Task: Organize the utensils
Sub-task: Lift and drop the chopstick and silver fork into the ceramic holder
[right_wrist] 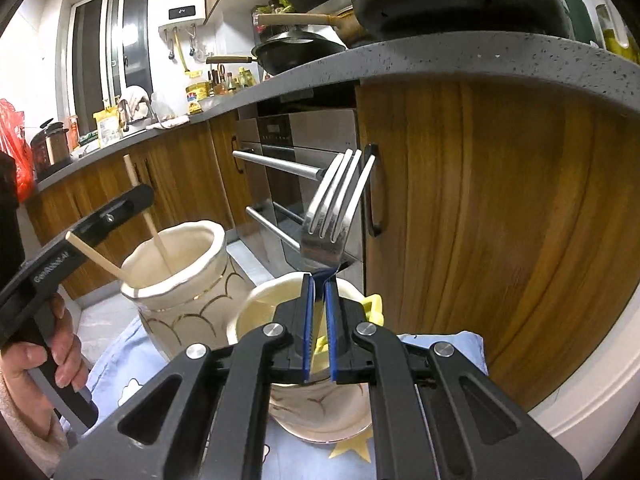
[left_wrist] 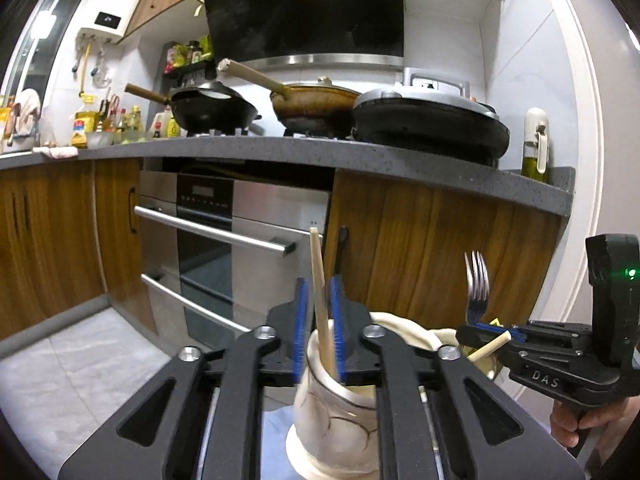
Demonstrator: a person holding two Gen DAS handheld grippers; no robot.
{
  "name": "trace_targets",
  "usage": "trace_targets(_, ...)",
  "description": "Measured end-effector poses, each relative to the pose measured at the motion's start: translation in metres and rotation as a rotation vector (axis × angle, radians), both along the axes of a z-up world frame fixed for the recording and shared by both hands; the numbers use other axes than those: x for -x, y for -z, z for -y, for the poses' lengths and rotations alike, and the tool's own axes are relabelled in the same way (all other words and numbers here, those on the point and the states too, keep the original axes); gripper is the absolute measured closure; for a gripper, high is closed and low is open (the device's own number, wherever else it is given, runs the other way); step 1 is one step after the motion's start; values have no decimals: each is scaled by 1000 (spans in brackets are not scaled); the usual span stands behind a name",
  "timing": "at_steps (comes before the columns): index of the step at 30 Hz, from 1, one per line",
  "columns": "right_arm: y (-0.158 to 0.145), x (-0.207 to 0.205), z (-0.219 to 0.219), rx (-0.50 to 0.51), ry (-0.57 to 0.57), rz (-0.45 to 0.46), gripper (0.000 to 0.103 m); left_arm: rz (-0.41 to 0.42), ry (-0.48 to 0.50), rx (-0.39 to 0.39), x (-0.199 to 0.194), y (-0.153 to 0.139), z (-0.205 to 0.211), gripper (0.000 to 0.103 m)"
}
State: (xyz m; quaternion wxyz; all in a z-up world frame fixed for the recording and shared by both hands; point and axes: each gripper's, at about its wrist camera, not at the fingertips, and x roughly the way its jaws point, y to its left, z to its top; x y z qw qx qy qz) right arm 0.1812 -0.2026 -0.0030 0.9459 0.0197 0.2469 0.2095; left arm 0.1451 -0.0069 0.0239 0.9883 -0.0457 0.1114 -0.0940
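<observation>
Left gripper [left_wrist: 319, 316] pinched 1 pale wooden chopstick [left_wrist: 321, 300] standing in the cream ceramic holder [right_wrist: 180, 280]. Beside that holder, right gripper [right_wrist: 319, 320] clamped a steel fork [right_wrist: 336, 208] above a second cream cup [right_wrist: 264, 308].

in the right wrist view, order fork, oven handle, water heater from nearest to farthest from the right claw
1. fork, clamped in the right claw, tines up.
2. oven handle, behind the fork, left of it.
3. water heater, on the far wall, upper left.
</observation>
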Motion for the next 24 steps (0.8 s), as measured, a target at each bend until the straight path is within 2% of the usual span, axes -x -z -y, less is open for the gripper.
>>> trace_targets(1, 0, 0, 0, 2, 1, -2, 96, 6, -1, 5, 1, -2, -2, 78)
trace_targets(4, -4, 3, 1, 3, 9, 7, 89, 14, -8, 4, 5, -9, -5, 76)
trace_targets(6, -9, 8, 4, 1, 11, 31, 75, 21, -12, 11, 10, -13, -9, 72)
trace_targets(7, -13, 13, 4, 5, 20, 50, 58, 24, -14, 16, 12, -15, -10, 68)
trace_targets(8, -16, 17, 5, -6, 11, 66, 50, 26, -12, 24, 15, -17, -13, 66)
trace_targets(9, -19, 22, 7, -10, 9, 82, 50, 29, -12, 29, 20, -19, -16, 57)
trace_targets(12, -26, 31, 9, 9, 38, 112, 47, 39, -29, 32, 31, -24, -23, 50)
trace_targets(13, -28, 36, 12, 5, 43, 119, 41, 32, -41, 32, 36, -25, -25, 42)
trace_targets(15, -30, 44, 16, -10, 45, 123, 33, 25, -48, 29, 46, -26, -29, 35)
trace_targets(16, -31, 49, 18, -18, 42, 124, 29, 22, -53, 22, 50, -26, -30, 25)
trace_targets(19, -33, 61, 22, -28, 48, 123, 10, 10, -95, -21, 64, -25, -32, 17)
trace_targets(20, -32, 65, 23, -36, 46, 119, 7, -1, -106, -38, 68, -24, -32, 16)
trace_targets(24, -29, 79, 24, -38, 49, 102, 5, -46, -135, -71, 79, -18, -32, 11)
